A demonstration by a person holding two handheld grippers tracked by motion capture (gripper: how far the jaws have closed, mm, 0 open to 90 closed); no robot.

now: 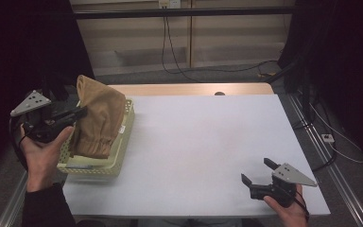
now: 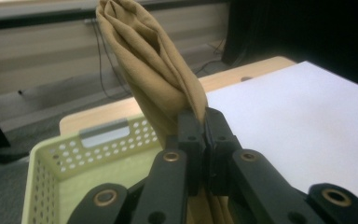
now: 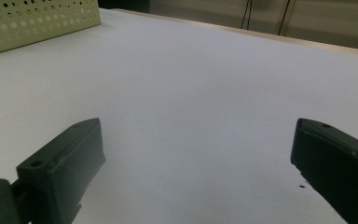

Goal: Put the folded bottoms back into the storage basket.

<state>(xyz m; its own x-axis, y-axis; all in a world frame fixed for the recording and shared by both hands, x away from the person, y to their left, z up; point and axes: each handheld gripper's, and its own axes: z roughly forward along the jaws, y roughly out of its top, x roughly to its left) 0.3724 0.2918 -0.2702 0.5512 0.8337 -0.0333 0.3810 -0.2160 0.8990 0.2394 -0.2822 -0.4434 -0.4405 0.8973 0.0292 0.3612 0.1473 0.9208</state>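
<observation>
A tan cloth garment [image 1: 99,118] hangs bunched over a pale yellow perforated basket [image 1: 125,137] at the table's left side. My left gripper [image 1: 78,112] is shut on the cloth's edge and holds it above the basket. In the left gripper view the tan cloth [image 2: 154,60] rises in folds from between the closed jaws of my left gripper [image 2: 205,119], with the basket [image 2: 70,158] below. My right gripper [image 1: 260,170] rests near the table's front right corner, jaws wide apart. In the right gripper view my right gripper [image 3: 196,140] has only bare white table between its jaws.
The white table top [image 1: 208,142] stretches right of the basket. A wooden strip [image 1: 194,89] runs along the far edge. Cables [image 1: 170,47] hang on the wall behind. The basket's corner [image 3: 37,21] lies far left in the right gripper view.
</observation>
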